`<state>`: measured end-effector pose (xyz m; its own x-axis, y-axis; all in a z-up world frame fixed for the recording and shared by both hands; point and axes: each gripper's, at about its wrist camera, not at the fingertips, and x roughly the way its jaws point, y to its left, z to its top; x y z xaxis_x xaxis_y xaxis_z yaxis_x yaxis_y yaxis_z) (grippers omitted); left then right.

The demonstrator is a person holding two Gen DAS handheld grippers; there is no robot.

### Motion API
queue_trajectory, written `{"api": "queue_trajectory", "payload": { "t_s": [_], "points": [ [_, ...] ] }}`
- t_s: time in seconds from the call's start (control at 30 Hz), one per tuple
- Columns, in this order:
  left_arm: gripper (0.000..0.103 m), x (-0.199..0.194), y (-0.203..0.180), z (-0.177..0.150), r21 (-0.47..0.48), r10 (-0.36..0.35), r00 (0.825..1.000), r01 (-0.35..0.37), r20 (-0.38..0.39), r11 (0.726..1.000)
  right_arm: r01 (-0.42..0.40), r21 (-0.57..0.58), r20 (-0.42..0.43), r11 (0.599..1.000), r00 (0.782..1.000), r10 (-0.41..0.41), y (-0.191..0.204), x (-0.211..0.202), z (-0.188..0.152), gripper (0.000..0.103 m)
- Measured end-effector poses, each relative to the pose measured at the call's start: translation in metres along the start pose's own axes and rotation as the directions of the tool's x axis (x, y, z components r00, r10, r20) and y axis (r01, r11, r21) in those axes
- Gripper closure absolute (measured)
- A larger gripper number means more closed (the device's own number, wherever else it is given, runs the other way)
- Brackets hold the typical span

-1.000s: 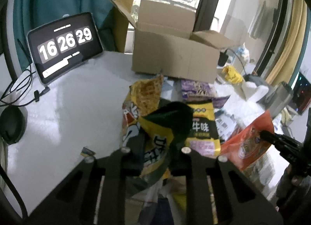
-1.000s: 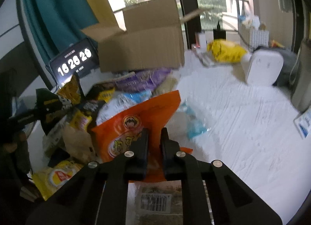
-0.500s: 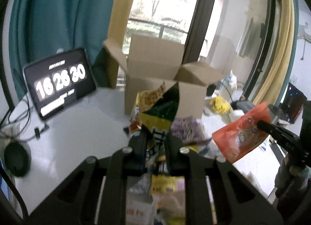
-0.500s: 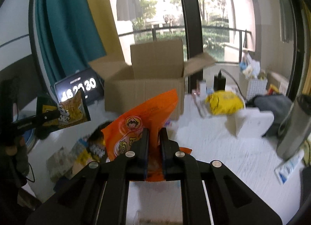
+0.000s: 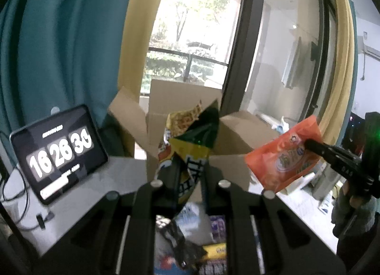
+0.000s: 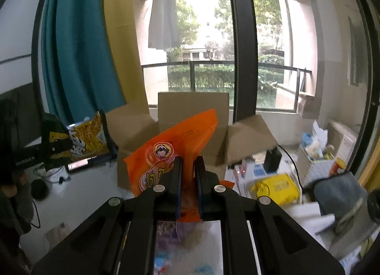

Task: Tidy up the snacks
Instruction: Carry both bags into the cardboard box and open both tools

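Both grippers have come up off the snack pile since a second ago, each carrying a bag, and the cardboard box now sits lower and straight ahead in both views.

Nearest in the left wrist view, the left gripper [image 5: 190,175] is clamped on a yellow-and-dark-green snack bag [image 5: 192,142], which stands up between the fingers with its crumpled top just in front of the box. Below the fingers, the loose snack pile [image 5: 194,239] lies on the table [image 5: 114,180]: a black packet, a pale blue-white one and purple wrappers, all blurred.

In the right wrist view, the right gripper [image 6: 188,175] is closed tight on an orange snack bag [image 6: 175,142] with a cartoon face printed on it; the bag rises above the fingers and tilts to the right. A silvery packet [image 6: 187,239] shows blurred beneath that gripper.

Each gripper appears in the other's view: the orange bag hangs at the right of the left view, the yellow bag at the left of the right view, both raised above the table and near the box.

Farther off, the cardboard box [image 6: 192,113] stands on the table with its flaps spread open. To its left, a tablet [image 5: 59,151] leans upright showing a clock, with a cable beside it. To the right of the box lie a yellow packet [image 6: 275,187] and other clutter. Behind everything are teal and yellow curtains [image 6: 78,56] and a window.
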<state>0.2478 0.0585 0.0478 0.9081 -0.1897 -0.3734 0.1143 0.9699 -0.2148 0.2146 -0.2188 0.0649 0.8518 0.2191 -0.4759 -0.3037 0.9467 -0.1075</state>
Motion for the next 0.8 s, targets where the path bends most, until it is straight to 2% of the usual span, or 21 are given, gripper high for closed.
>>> {"api": "queue_trajectory", "payload": {
  "t_s": [0.23,0.5,0.67,0.73,0.77,0.8],
  "points": [
    [0.088,0.053,0.007,0.028,0.031,-0.007,1.000,0.007,0.011,0.999,0.000,0.008,0.020,1.000,1.000,0.000,-0.009,0.050,0.025,0.092],
    [0.088,0.123,0.012,0.045,0.018,-0.030,0.999,0.031,-0.029,0.999,0.012,0.041,0.023,0.999,1.000,-0.013,-0.025,0.114,0.050,0.092],
    [0.085,0.154,0.021,0.048,0.008,0.001,0.998,0.000,-0.064,1.000,0.015,0.070,0.002,0.997,1.000,-0.015,-0.035,0.150,0.059,0.092],
    [0.079,0.165,0.024,0.049,0.013,0.031,0.995,-0.030,-0.098,0.999,0.011,0.075,-0.025,0.997,1.000,-0.009,-0.038,0.164,0.060,0.092],
    [0.068,0.165,0.025,0.048,0.003,0.036,0.994,-0.036,-0.102,0.999,0.006,0.079,-0.055,0.997,0.998,-0.001,-0.039,0.173,0.060,0.090],
    [0.047,0.164,0.028,0.048,-0.016,0.031,0.994,-0.032,-0.105,0.999,0.007,0.091,-0.080,0.996,0.997,0.000,-0.041,0.179,0.059,0.085]
  ]
}}
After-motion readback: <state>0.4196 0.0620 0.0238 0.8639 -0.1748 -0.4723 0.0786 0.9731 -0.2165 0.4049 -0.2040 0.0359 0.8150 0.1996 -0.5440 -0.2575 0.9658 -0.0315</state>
